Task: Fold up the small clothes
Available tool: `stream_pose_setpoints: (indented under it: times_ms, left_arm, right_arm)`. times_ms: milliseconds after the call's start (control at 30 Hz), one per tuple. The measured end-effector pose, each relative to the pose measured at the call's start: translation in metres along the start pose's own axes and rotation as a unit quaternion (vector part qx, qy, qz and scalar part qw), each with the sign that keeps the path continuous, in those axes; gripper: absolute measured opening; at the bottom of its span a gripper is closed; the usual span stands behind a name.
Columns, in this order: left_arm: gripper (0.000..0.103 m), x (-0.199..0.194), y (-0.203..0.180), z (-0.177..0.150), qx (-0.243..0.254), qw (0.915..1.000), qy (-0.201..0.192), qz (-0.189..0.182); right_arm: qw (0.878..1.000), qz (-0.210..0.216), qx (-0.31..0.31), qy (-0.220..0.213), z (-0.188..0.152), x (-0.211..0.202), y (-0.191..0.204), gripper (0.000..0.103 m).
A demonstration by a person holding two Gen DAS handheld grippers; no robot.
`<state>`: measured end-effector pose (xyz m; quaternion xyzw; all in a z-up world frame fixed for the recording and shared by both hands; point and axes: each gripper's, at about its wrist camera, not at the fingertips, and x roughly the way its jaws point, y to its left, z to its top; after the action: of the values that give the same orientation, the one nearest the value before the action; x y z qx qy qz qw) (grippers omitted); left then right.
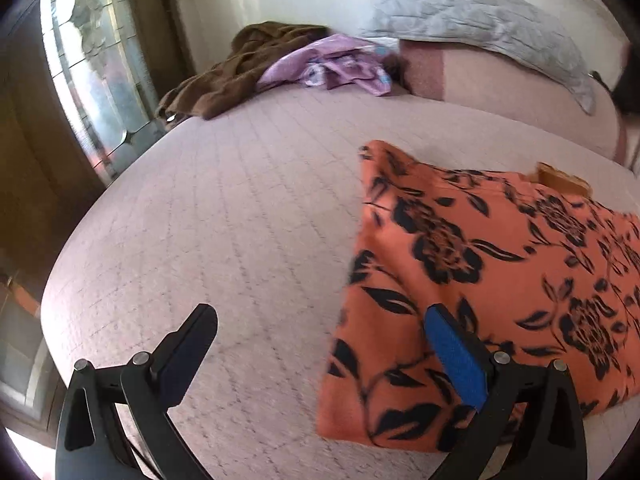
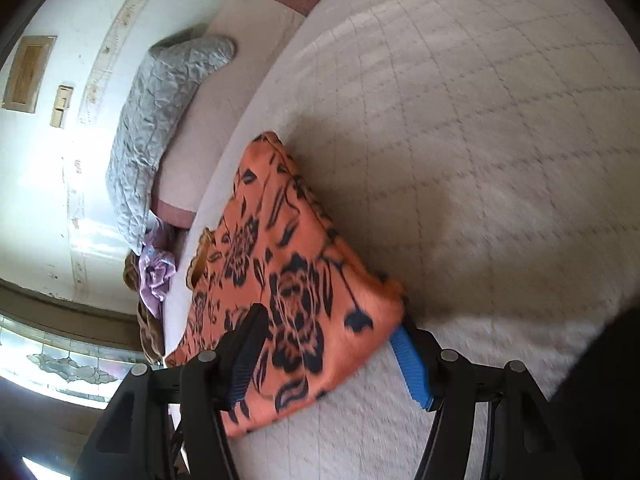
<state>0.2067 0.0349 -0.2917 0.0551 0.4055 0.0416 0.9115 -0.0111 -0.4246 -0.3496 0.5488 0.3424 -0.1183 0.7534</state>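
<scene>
the orange fabric garment with black flower print (image 1: 500, 280) lies folded flat on the pale pink quilted bed (image 1: 240, 220). your left gripper (image 1: 320, 360) has its fingers wide and holding nothing; the cloth's near edge sits at about 2 o'clock from them, with one blue pad (image 1: 456, 360) over it. your right gripper (image 2: 332, 352), fingers also wide, straddles the near corner at 12 o'clock, so it looks nearer. the cloth's long axis runs away toward 11 o'clock in the right wrist view.

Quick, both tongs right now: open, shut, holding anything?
Left tongs: open, holding nothing.
Right tongs: open, astride the orange floral garment, not clamped.
</scene>
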Motion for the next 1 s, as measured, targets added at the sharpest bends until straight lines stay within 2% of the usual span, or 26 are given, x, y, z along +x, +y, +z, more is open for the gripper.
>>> stream_pose_setpoints:
  times_ms: [100, 200, 267, 300, 400, 600, 700, 867, 1000]
  left_arm:
    - [0.103, 0.009, 0.007, 0.006, -0.02, 0.9997, 0.011, -0.005]
    - [0.103, 0.01, 0.008, 0.009, -0.017, 0.9998, 0.01, 0.004]
    - [0.103, 0.012, 0.003, 0.008, -0.002, 0.9998, 0.013, 0.013]
    - [0.103, 0.012, 0.0, 0.006, 0.005, 0.9997, 0.014, 0.019]
    - [0.103, 0.017, -0.003, 0.003, 0.012, 0.9995, 0.017, 0.022]
    - [0.103, 0.003, 0.009, 0.008, -0.014, 0.9998, 0.001, 0.016]
    - [0.103, -0.004, 0.03, 0.015, -0.055, 0.9972, -0.021, 0.046]
    - [0.103, -0.007, 0.062, 0.019, -0.117, 0.9903, -0.023, 0.072]
    - [0.103, -0.014, 0.082, 0.02, -0.151, 0.9833, -0.034, 0.096]
  right_arm:
    - [0.999, 0.027, 0.018, -0.024, 0.005, 0.008, -0.007, 0.066]
    - [0.998, 0.041, 0.034, -0.039, 0.008, 0.011, -0.007, 0.064]
    - [0.999, 0.038, 0.02, -0.032, 0.009, 0.013, 0.001, 0.053]
    - [0.999, 0.039, 0.016, -0.025, 0.009, 0.015, 0.004, 0.041]
    - [1.0, 0.011, 0.007, -0.021, 0.003, 0.021, 0.007, 0.035]
    - [1.0, 0.008, 0.012, -0.023, 0.003, 0.018, 0.007, 0.03]
    - [0.999, 0.005, -0.024, -0.031, 0.001, 0.007, 0.029, 0.028]
    - [0.992, 0.013, -0.117, -0.038, -0.011, -0.01, 0.097, 0.026]
    - [0.984, 0.038, -0.174, -0.026, -0.032, -0.01, 0.155, 0.026]
